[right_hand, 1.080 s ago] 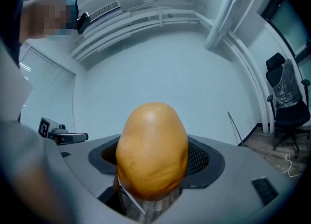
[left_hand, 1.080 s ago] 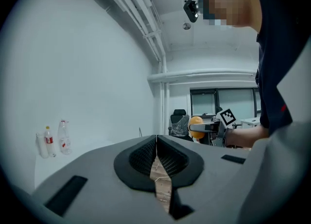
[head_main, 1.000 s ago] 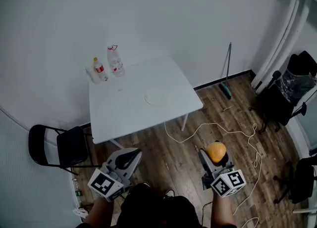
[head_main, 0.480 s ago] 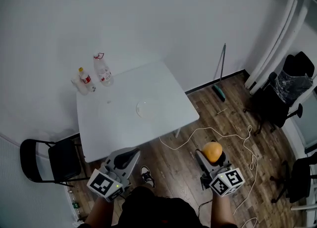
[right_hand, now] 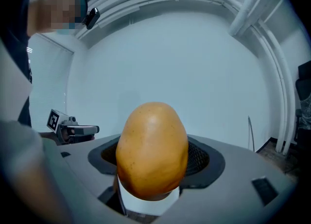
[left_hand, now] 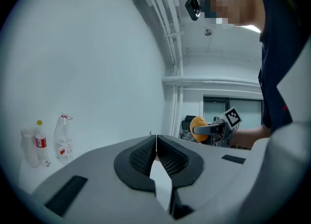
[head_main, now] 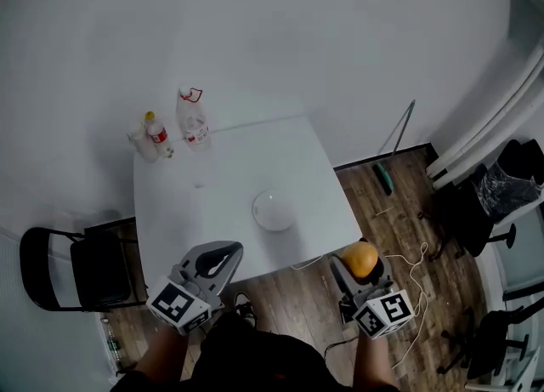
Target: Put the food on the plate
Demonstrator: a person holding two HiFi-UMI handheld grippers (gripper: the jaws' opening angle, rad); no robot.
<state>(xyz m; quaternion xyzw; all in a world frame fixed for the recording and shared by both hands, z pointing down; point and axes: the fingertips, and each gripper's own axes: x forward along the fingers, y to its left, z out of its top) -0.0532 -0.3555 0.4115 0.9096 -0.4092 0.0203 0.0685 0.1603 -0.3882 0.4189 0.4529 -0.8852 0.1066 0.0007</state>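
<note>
A white plate (head_main: 274, 210) lies near the front of the white table (head_main: 229, 169). My right gripper (head_main: 360, 264) is shut on an orange, egg-shaped piece of food (head_main: 359, 258), held just off the table's front right corner. In the right gripper view the food (right_hand: 152, 150) fills the jaws. My left gripper (head_main: 217, 256) is shut and empty, hanging at the table's front edge, left of the plate. In the left gripper view its pads (left_hand: 146, 156) meet, and the food (left_hand: 199, 127) shows far off in the other gripper.
Two bottles (head_main: 194, 118) and a cup stand at the table's back left corner. A black chair (head_main: 72, 267) sits left of the table. A broom (head_main: 393, 148) leans on the wall at right, a white cable (head_main: 408, 267) lies on the wood floor, and black chairs (head_main: 501, 195) stand far right.
The view has drawn closer to the table; the plate now sits just beyond both grippers. Both grippers keep their places in the view, the right still shut on the food.
</note>
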